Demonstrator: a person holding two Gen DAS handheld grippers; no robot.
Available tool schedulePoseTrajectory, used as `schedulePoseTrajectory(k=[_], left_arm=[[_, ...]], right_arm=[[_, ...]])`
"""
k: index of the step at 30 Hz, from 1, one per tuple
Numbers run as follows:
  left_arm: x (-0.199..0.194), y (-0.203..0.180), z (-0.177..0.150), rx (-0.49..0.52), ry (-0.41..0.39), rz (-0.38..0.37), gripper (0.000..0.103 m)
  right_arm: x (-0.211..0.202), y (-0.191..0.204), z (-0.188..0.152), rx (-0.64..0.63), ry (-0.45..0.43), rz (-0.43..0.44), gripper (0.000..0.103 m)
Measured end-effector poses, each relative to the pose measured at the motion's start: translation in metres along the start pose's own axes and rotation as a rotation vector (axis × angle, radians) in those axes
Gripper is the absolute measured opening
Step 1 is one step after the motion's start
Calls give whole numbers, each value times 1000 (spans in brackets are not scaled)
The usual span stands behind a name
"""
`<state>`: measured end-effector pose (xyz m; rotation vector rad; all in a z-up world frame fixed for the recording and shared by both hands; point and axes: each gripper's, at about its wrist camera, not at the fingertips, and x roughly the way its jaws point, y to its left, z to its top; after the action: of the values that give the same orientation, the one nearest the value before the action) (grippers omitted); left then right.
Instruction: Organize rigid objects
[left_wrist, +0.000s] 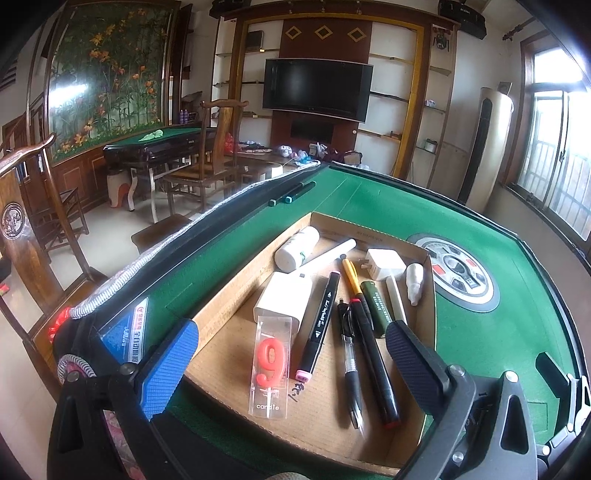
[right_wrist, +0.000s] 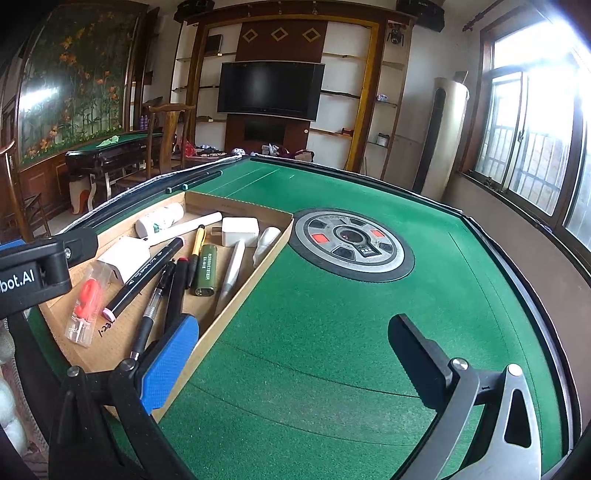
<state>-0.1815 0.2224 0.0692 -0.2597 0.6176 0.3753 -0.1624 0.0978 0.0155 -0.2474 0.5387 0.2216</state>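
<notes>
A shallow cardboard tray (left_wrist: 229, 295) (right_wrist: 255, 273) lies on the green table. In it lie a red "9" candle in a clear pack (left_wrist: 270, 365) (right_wrist: 84, 299), a black marker with a pink cap (left_wrist: 320, 321) (right_wrist: 144, 275), black pens (left_wrist: 373, 362) (right_wrist: 155, 306), a yellow pen (left_wrist: 351, 275), a green tube (left_wrist: 376, 308) (right_wrist: 205, 269), white chargers (left_wrist: 284, 301) (right_wrist: 240, 230), a white bottle (left_wrist: 297, 248) (right_wrist: 159, 219) and a small dropper bottle (left_wrist: 414, 282). My left gripper (left_wrist: 291, 354) is open and empty above the tray. My right gripper (right_wrist: 295, 354) is open and empty above the felt beside the tray.
The table's round centre console (right_wrist: 351, 243) (left_wrist: 461, 271) sits right of the tray. Two green-capped markers (left_wrist: 291, 192) (right_wrist: 192, 181) lie by the far left rail. The left gripper's body (right_wrist: 40, 266) shows at the left. Wooden chairs (left_wrist: 33, 221) stand left of the table.
</notes>
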Motion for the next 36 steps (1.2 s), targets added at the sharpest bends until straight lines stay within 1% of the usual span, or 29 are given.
schedulePoseTrajectory(k=[10,26,36], left_arm=[[0,2,-1,-8,18,-7,102],[-3,5,-5,-3,19,5,102],[0,5,-5,-4,42,6,102]], right_arm=[[1,0,-1,-2,1,-2,102],[3,1,-5,-2,9,-4,102],[2,1,-4,-3,9,-5,102]])
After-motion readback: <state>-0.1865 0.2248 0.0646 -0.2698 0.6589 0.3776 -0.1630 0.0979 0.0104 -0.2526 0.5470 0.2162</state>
